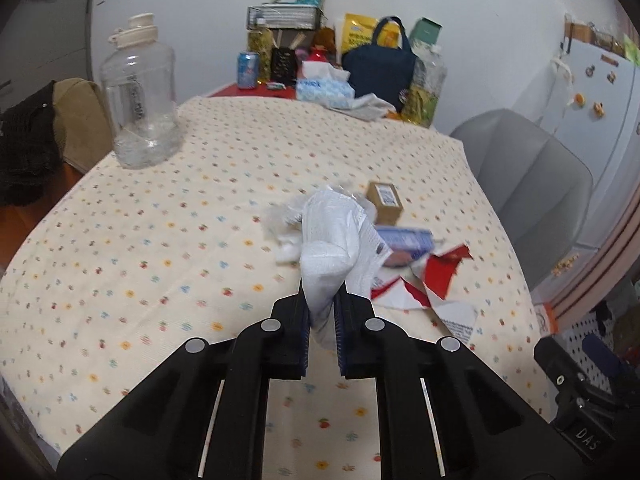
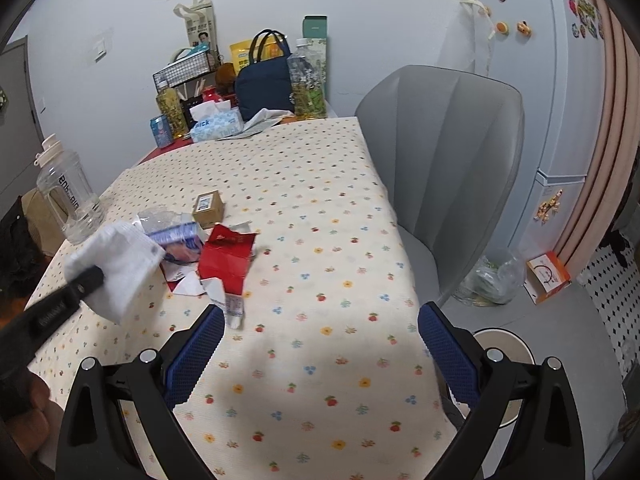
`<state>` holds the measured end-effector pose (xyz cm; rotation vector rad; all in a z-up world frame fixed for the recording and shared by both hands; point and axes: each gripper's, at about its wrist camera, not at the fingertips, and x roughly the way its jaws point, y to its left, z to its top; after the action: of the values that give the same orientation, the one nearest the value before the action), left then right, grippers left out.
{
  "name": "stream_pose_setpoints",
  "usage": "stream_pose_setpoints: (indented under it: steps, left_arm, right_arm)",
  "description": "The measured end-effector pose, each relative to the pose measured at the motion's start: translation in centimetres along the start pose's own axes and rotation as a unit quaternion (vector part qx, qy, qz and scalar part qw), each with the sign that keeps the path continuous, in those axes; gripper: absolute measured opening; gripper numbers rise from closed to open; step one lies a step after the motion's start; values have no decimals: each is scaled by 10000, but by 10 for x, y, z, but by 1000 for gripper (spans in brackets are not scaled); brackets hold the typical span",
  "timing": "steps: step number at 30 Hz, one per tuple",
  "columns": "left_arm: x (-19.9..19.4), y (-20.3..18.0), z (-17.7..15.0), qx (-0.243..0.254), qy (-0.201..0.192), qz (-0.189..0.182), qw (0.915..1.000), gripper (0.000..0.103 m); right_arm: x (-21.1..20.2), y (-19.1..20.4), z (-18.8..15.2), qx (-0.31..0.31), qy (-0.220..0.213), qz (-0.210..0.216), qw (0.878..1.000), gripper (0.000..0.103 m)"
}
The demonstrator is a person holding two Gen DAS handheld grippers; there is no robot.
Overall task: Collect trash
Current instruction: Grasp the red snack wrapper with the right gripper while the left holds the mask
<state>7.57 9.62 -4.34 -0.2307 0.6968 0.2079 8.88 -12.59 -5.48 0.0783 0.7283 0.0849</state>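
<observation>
Item: left gripper (image 1: 322, 312), clamped on a crumpled white wrapper (image 1: 336, 236) lifted above the table (image 1: 120, 240), one piece collected; still lying right of it: blue packet (image 2: 180, 240), torn red carton (image 2: 226, 256), small brown box (image 2: 208, 208) (water jug (image 2: 68, 196) far left); right gripper (image 2: 320, 344) wide open, empty.

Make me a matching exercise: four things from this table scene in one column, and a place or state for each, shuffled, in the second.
Things:
1. white wrapper
2. torn red carton
3. clear water jug
4. right gripper

Places or states:
A. standing upright near the table's left edge
B. open, nothing between its fingers
C. pinched in the left gripper, lifted off the cloth
D. lying flattened on the tablecloth

Pairs: 1-C, 2-D, 3-A, 4-B
</observation>
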Motion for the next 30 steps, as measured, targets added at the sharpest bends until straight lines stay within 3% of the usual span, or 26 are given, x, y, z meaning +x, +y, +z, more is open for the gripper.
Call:
stream_pose_setpoints:
  steps: [11, 21, 24, 26, 28, 30]
  left_arm:
    - [25, 27, -1, -214, 125, 221, 9994, 11]
    - [57, 33, -5, -206, 367, 250, 9988, 11]
    - [60, 35, -4, -261, 424, 179, 9986, 11]
    - [61, 34, -4, -245, 428, 171, 9986, 11]
    - [61, 34, -4, -246, 432, 159, 9986, 11]
    - [60, 34, -4, -233, 408, 167, 9988, 11]
  right_arm:
    - [30, 37, -2, -274, 369, 407, 9981, 78]
    - [59, 63, 2, -433, 614, 444, 9962, 67]
    - [69, 67, 1, -462, 759, 473, 9949, 55]
    - [74, 69, 0, -481, 839, 506, 9940, 42]
    - [77, 72, -1, -513, 921, 563, 9928, 23]
    - [77, 74, -2, -579, 932, 597, 9922, 14]
